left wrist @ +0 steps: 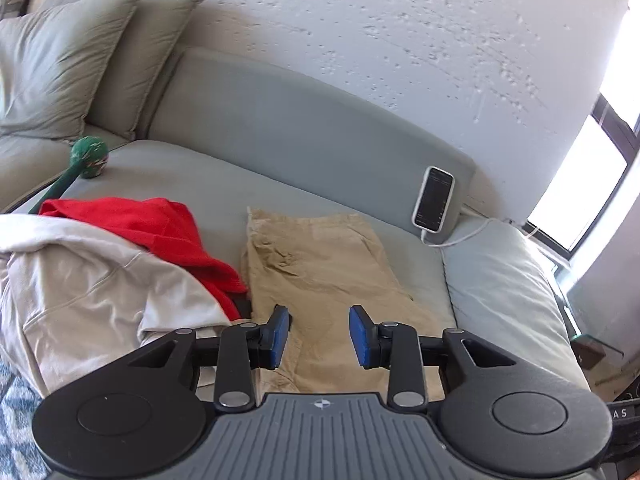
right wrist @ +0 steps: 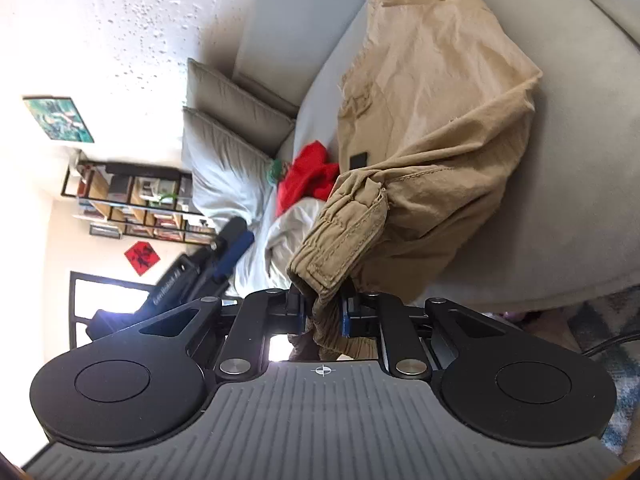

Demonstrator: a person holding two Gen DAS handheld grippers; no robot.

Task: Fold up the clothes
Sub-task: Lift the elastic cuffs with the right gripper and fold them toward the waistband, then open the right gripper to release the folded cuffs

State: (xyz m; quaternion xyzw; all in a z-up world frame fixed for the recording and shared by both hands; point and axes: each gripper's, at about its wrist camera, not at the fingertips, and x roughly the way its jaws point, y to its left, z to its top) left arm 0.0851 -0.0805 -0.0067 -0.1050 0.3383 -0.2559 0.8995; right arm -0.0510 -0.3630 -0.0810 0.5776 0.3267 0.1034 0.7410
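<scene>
Two grippers are in view over a grey upholstered sofa [left wrist: 224, 184]. Task item: tan cotton trousers [left wrist: 320, 264], lying on the seat cushion.

Right gripper [right wrist: 326, 314]: jaws closed almost fully on the trousers' gathered waistband, cloth bunched between the blue pads. From this grip the garment runs away toward 1 o'clock in the right wrist view, its body draped in a loose hump on the cushion.

Left gripper [left wrist: 319, 336]: jaws parted wide, nothing held. It hangs over the near end of the trousers; the cloth extends from the jaws toward 12 o'clock, long axis roughly in line with the fingers, far hem at 11 o'clock.

Key relation: the right hand holds the near end, while the left is the free hand and sits nearest the flat part of the cloth. Whether a fold is being laid over or opened out cannot be settled from this moment.

Other items: crumpled red knit garment [left wrist: 160, 232] and pale beige garment [left wrist: 88, 280] at 9 o'clock; white-cased phone [left wrist: 433, 199] propped at 1 o'clock.
</scene>
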